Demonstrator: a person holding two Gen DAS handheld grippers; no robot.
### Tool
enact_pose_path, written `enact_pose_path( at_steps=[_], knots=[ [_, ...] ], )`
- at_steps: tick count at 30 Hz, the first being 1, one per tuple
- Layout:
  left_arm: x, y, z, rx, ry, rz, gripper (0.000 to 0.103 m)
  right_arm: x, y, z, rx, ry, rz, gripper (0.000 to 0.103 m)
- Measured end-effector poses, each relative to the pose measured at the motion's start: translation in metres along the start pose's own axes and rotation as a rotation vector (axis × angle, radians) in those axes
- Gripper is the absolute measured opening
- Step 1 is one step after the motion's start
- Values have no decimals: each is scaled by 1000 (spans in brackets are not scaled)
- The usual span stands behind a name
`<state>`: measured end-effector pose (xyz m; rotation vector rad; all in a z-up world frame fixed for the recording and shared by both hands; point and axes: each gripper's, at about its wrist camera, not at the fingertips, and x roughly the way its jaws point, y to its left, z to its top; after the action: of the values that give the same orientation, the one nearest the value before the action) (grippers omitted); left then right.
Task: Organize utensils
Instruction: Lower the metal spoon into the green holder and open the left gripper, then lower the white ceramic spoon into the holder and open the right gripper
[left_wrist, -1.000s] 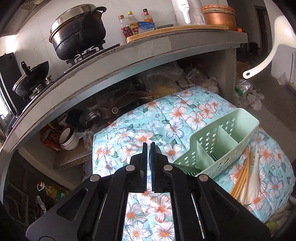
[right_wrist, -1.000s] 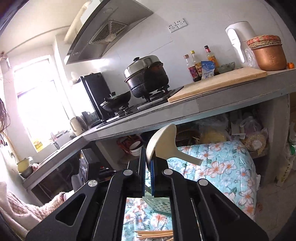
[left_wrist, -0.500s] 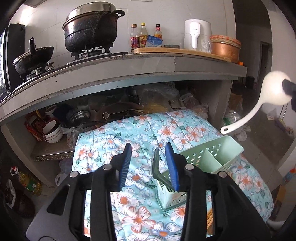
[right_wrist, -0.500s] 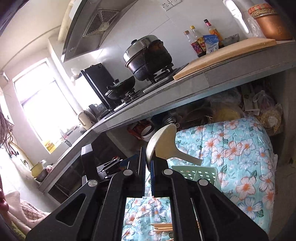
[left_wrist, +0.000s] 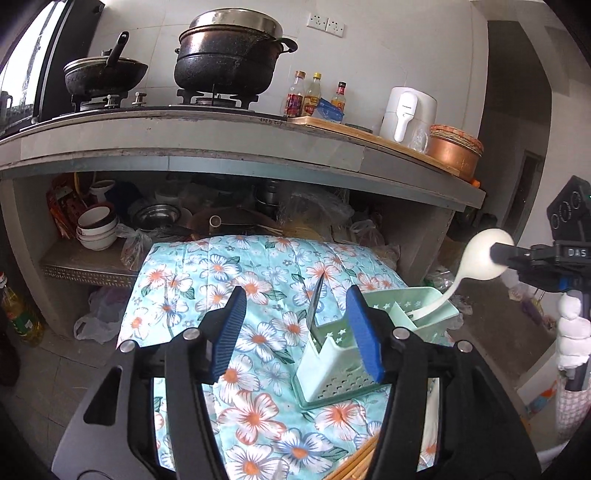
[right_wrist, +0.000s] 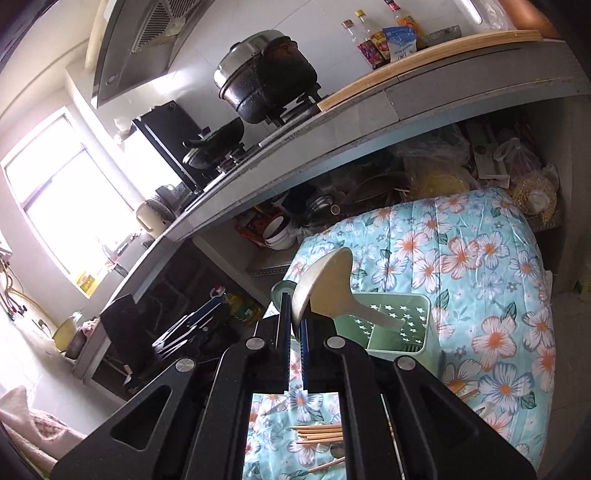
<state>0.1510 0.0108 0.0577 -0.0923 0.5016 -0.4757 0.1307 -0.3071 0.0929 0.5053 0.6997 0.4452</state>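
A pale green slotted caddy (left_wrist: 332, 373) stands on the flowered cloth (left_wrist: 255, 295). A dark slim utensil (left_wrist: 316, 306) stands upright in its near compartment, between the blue pads (left_wrist: 364, 332) of my left gripper (left_wrist: 295, 328). The jaws are opening and the pads are clear of it. My right gripper (left_wrist: 517, 254) is shut on the bowl of a white spoon (left_wrist: 480, 254); the handle slants down into the caddy's far compartment. In the right wrist view the right gripper (right_wrist: 293, 325) pinches the white spoon (right_wrist: 325, 284) above the caddy (right_wrist: 402, 332).
Wooden chopsticks (right_wrist: 321, 432) lie on the cloth near me, also seen as chopsticks (left_wrist: 354, 465). Behind the cloth runs a concrete counter (left_wrist: 221, 140) with pots, bottles and a white appliance. Bowls and bags crowd the shelf (left_wrist: 96, 229) under it.
My left jaws have spread apart and let go of the dark utensil, which now stands in the caddy. My right gripper has come down with the white spoon, its handle now in the caddy.
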Motion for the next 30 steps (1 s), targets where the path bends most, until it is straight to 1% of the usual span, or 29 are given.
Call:
enact_pose_path(
  at_steps=[4,8,11,12,13,15,16,18,21,22,24,27,29,30],
  knots=[
    [-2,1,-19,-27,36,-12,55,26,-10,-3,13,52,-56,6],
    [0,0,-35,-40,75,-19,55,36,-13,-5,6,58,-124,9],
    [1,-4,-42,-30,88,-28,55,34,-11,-5,-11,46,-144,9],
    [1,-4,-44,-26,90,-32,55,33,-9,-4,-19,39,-150,11],
    [2,-6,-45,-22,91,-37,55,32,-7,-3,-28,30,-154,17],
    [2,-8,-46,-18,90,-49,58,30,-3,-2,-48,9,-166,25],
    [2,-10,-47,-18,88,-55,58,29,-2,0,-56,3,-174,27],
    [2,-12,-48,-17,87,-68,58,29,-1,2,-58,-5,-185,27],
    [2,-14,-50,-17,88,-82,59,27,-1,3,-62,-12,-176,27],
    [2,-15,-51,-17,89,-84,59,30,0,3,-68,-5,-176,31],
    [2,-15,-52,-21,90,-89,59,35,-2,1,-68,17,-192,33],
    [1,-15,-54,-26,91,-95,59,39,-7,-2,-56,35,-202,33],
    [1,-15,-54,-28,91,-98,59,40,-7,-4,-63,38,-221,34],
    [1,-15,-55,-28,92,-100,59,40,-6,-4,-76,41,-235,35]
  ],
)
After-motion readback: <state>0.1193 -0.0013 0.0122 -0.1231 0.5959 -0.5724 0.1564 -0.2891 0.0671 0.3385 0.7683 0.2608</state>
